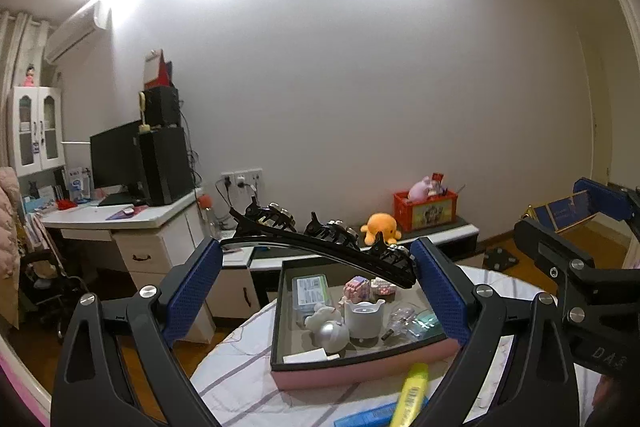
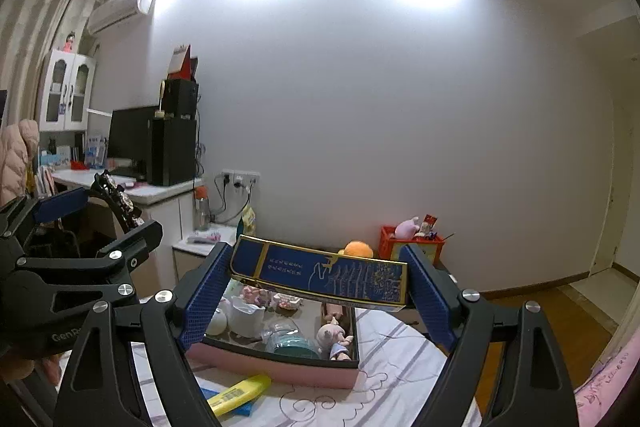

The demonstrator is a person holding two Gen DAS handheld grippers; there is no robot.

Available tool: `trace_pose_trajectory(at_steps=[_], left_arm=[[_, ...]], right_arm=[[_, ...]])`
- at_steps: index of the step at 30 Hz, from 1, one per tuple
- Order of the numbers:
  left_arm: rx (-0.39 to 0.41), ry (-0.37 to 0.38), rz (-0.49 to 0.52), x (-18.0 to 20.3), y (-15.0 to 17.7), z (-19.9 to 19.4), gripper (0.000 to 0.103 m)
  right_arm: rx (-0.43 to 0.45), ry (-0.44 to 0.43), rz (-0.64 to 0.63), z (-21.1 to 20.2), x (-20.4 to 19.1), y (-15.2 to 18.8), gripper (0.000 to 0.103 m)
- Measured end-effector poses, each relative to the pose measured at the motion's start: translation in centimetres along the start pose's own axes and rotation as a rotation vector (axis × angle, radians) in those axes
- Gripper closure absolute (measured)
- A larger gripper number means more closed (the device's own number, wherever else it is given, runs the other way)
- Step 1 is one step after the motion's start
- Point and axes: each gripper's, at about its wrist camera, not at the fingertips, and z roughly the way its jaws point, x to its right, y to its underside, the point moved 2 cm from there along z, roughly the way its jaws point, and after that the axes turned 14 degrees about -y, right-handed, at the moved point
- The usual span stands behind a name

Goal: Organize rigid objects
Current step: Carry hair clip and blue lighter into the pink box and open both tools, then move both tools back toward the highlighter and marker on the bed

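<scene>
Both grippers loaded: hair-clip strip and blue box crosswise.

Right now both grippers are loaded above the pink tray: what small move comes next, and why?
Probably lower the right gripper, shut on the long blue gold-trimmed box, toward the pink-sided tray. The box hangs over the tray, which is already crowded with small toys, so it may only fit laid across them. The left gripper holds the black hair clip and can wait.

One highlighter, one pink box
</scene>
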Motion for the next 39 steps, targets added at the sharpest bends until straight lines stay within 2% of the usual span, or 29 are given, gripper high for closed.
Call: trace_pose_trajectory(at_steps=[5, 12, 15, 19, 23, 25, 27, 29, 34, 39], left_arm=[[-0.091, 0.012, 0.033, 1.7, 1.7, 5.8, 0.007], [-0.294, 0.05, 0.055, 3.7, 6.0, 13.8, 0.007], [-0.326, 0.038, 0.091, 4.4, 7.3, 15.4, 0.007], [-0.376, 0.052, 0.087, 4.7, 8.6, 16.8, 0.007], [-0.372, 0.043, 0.087, 4.7, 8.7, 17.0, 0.006], [-0.37, 0.021, 0.076, 4.4, 8.6, 16.8, 0.001], [-0.366, 0.028, 0.065, 4.0, 8.2, 16.4, 0.0], [-0.353, 0.035, 0.056, 3.7, 7.6, 15.6, 0.0], [-0.283, 0.035, 0.02, 2.3, 5.3, 11.7, 0.0], [-0.16, 0.011, 0.002, 0.4, 2.6, 6.0, 0.0]], right_arm=[[-0.091, -0.019, 0.0, 5.5, 1.4, 1.5, 0.017], [-0.282, -0.057, 0.045, 13.7, 3.5, 5.6, 0.017], [-0.369, -0.072, 0.058, 16.5, 4.1, 7.7, 0.017], [-0.417, -0.076, 0.067, 18.7, 4.7, 9.3, 0.016], [-0.415, -0.083, 0.065, 19.2, 4.7, 9.5, 0.015], [-0.403, -0.079, 0.051, 19.2, 4.6, 9.2, 0.014], [-0.394, -0.071, 0.043, 18.8, 4.5, 8.9, 0.0], [-0.373, -0.083, 0.039, 17.8, 4.3, 8.2, 0.0], [-0.314, -0.097, 0.017, 14.4, 3.3, 5.6, 0.0], [-0.227, -0.123, 0.02, 9.3, 2.0, 2.8, 0.0]])
